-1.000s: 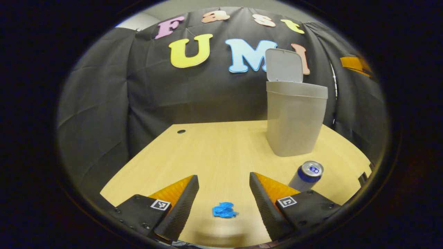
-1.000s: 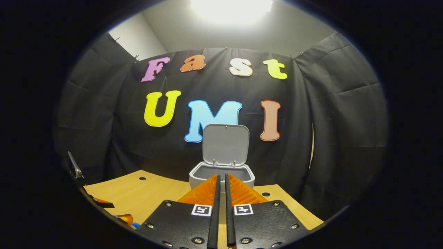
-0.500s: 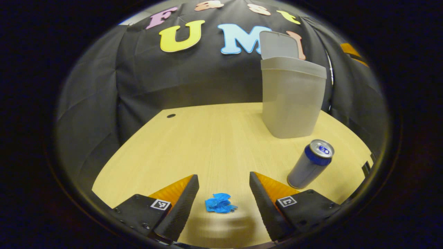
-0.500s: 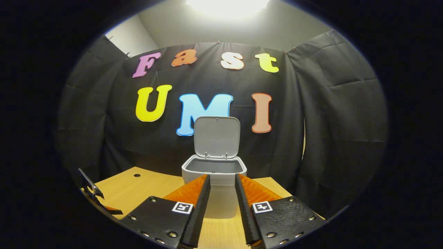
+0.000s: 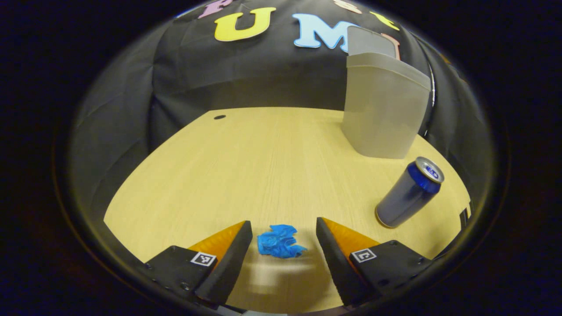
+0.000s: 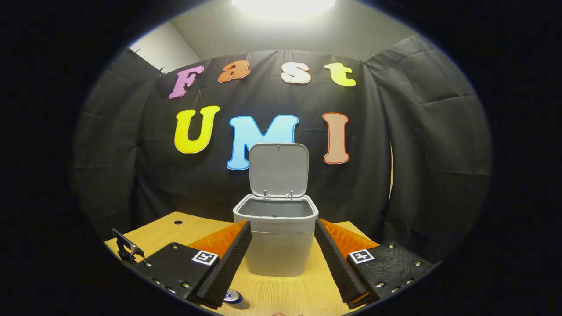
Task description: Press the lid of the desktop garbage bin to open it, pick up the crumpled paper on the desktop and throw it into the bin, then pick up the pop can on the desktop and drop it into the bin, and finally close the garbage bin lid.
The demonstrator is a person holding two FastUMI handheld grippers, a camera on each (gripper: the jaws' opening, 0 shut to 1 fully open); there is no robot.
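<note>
A blue crumpled paper [image 5: 278,241] lies on the wooden desktop [image 5: 263,162], between the fingers of my left gripper [image 5: 284,232], which is open and low over it. To the right a silver-and-blue pop can [image 5: 409,192] stands upright. The grey garbage bin [image 5: 383,109] rises beyond it. In the right gripper view the bin [image 6: 275,239] stands straight ahead with its lid [image 6: 278,170] raised upright and its inside looking empty. My right gripper [image 6: 282,235] is open, held back from the bin. The can's top [image 6: 232,296] peeks out low in that view.
A round cable hole [image 5: 219,117] sits near the desktop's far left corner. Black cloth walls the desk on all sides. A piece of the left gripper's hardware [image 6: 127,251] shows at the left of the right gripper view.
My left gripper has dropped and tilted toward the paper, which now sits between its fingertips. My right gripper went from shut to open and drew back from the bin.
</note>
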